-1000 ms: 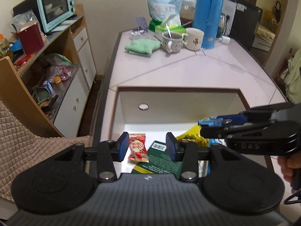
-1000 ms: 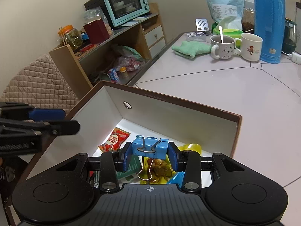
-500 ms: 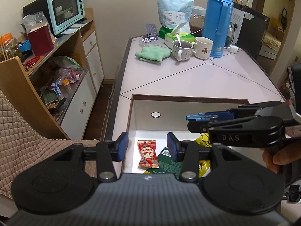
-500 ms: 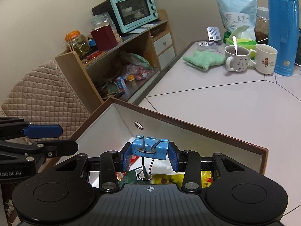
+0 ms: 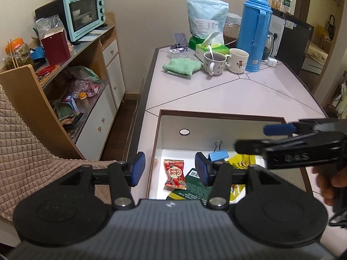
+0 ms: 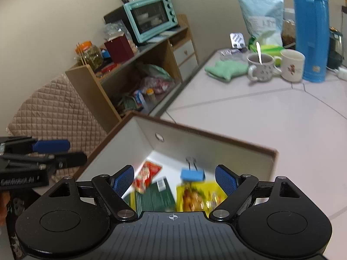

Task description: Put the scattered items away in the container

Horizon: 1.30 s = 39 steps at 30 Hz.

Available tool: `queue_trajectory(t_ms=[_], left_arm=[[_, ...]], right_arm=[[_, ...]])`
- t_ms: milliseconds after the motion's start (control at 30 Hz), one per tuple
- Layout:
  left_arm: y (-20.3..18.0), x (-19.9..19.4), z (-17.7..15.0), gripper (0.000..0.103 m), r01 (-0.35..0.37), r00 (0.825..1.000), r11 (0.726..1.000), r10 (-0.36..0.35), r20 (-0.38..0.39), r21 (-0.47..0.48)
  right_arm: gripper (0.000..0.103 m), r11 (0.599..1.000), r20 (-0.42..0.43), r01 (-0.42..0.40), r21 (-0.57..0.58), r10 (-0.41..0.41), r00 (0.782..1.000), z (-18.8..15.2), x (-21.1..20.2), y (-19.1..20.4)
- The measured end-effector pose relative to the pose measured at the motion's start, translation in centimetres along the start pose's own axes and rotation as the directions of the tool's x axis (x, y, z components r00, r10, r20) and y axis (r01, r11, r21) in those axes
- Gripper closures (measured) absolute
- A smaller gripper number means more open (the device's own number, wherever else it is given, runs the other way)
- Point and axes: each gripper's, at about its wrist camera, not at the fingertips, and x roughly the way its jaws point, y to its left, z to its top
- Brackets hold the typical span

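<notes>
Filling most of both views, a pale pink desk (image 5: 227,95) with thin seam lines and a dark edge. Far end crowded: blue thermos (image 5: 256,32), two mugs, one (image 5: 213,62) with a spoon standing in it, the other (image 5: 238,60) just beside it, folded green cloth (image 5: 181,66), pale blue bag (image 5: 206,19), green tissue box (image 5: 211,48). Left of the desk, a wooden shelf unit (image 5: 95,80) with a mint toaster oven (image 5: 83,14) on top, a dark red box (image 5: 56,47) and a jar (image 5: 17,53) near it. Quilted tan cover (image 5: 23,151) at lower left.

Container (image 5: 161,130): open box, brown rim, white inside, round hole in the far wall, sitting at the near end of the desk. Inside on its floor: blue binder clip (image 6: 192,175) with its wire handles toward the far wall, red candy packet (image 5: 175,174), dark green packet (image 5: 193,189) with a barcode, yellow snack bag (image 6: 198,197). Clip lies partly on the yellow bag, touching neither gripper; blurred in the right wrist view.

Left gripper (image 5: 168,169) low over the near left rim, jaws parted and holding nothing. Right gripper (image 6: 174,178) above the box's near side, jaws spread wide, empty; in the left wrist view it reaches in from the right, a hand (image 5: 331,183) behind it.
</notes>
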Motion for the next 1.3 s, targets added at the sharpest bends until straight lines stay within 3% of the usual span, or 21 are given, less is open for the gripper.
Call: queue_trajectory(t_ms=[567, 1133, 1233, 1300], left_arm=[[-2.8, -6.5, -3.2, 0.029, 0.036, 0.999, 0.999, -0.036, 0.009, 0.002], [-5.5, -10.8, -8.2, 0.02, 0.023, 0.999, 0.999, -0.024, -0.039, -0.028], [-6.0, -11.4, -9.0, 0.019, 0.011, 0.999, 1.0, -0.012, -0.048, -0.025], [-6.2, -11.6, -9.6, 0.018, 0.004, 0.999, 1.0, -0.006, -0.053, -0.025]], right_arm=[[0.018, 1.0, -0.064, 0.003, -0.016, -0.004, 0.998, -4.6, -8.8, 3.2], [0.018, 0.998, -0.14, 0.041, -0.045, -0.047, 0.989, -10.0, -12.8, 4.5], [0.0, 0.995, -0.137, 0.065, -0.076, -0.075, 0.988, -11.1, -13.4, 5.0], [0.0, 0.994, -0.127, 0.065, -0.089, -0.076, 0.989, -11.6, -13.9, 5.4]])
